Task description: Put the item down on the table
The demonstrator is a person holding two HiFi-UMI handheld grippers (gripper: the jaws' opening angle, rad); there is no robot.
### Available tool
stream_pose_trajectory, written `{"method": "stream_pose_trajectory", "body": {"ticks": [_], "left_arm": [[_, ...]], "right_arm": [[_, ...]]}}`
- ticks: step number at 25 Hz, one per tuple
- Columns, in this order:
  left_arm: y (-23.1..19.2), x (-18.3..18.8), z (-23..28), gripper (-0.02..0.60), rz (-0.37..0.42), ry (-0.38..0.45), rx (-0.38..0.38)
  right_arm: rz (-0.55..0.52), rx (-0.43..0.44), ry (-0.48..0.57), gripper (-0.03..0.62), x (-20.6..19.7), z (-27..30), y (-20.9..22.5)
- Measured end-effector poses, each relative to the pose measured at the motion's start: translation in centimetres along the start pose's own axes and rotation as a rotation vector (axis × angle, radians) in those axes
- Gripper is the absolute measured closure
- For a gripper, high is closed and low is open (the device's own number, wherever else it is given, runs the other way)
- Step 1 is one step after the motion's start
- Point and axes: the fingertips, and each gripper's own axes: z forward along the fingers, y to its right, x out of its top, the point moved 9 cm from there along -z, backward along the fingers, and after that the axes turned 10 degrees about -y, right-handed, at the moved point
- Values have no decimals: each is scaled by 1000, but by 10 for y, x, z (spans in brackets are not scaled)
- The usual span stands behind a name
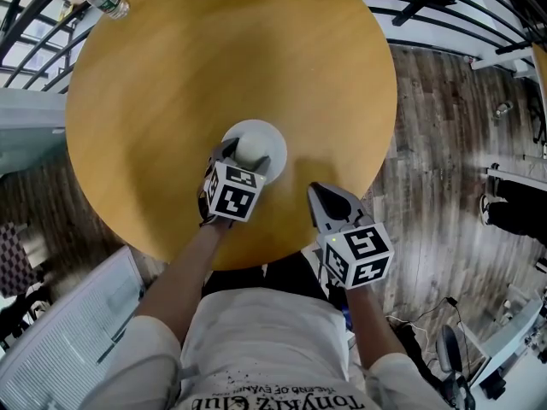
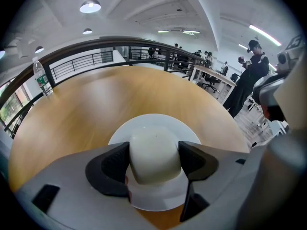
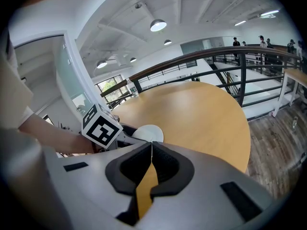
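One round wooden table (image 1: 214,58) fills most of the head view, and it carries two things. At its far left edge stands a single clear water bottle (image 1: 107,0), upright and well apart from everything else; what it holds cannot be made out. Toward the near side, a little left of centre, sits the one task object: a white item (image 2: 154,152), a rounded lump rising from the middle of a flat white disc (image 2: 144,126). Whether lump and disc are one piece or two cannot be told, nor whether the disc touches the wood or hangs just over it. There are two grippers, each with one marker cube. The left gripper (image 1: 245,155) reaches in from the near edge, its two dark pads (image 2: 112,164) pressed against opposite sides of the white lump, clamping it between them. To its right, the right gripper (image 1: 320,196) hovers over the table's near rim, apart from the disc, its jaws brought together with only a thin seam between them and nothing held. Further right, beyond the table, the left gripper view shows a person in dark clothes (image 2: 252,75) standing.
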Motion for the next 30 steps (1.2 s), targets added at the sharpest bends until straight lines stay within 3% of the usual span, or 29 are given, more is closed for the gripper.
{"method": "stream_pose_trajectory", "body": {"ticks": [13,22,30], "left_arm": [[4,1,2,249,44,-24,17],[2,5,-8,247,36,27,14],[12,6,-47,247,-10,106,-20]], "right_arm": [[4,4,10,568,1,-1,-2],[3,2,22,568,3,-6,-5],[-17,21,48,568,8,-14,-15]]}}
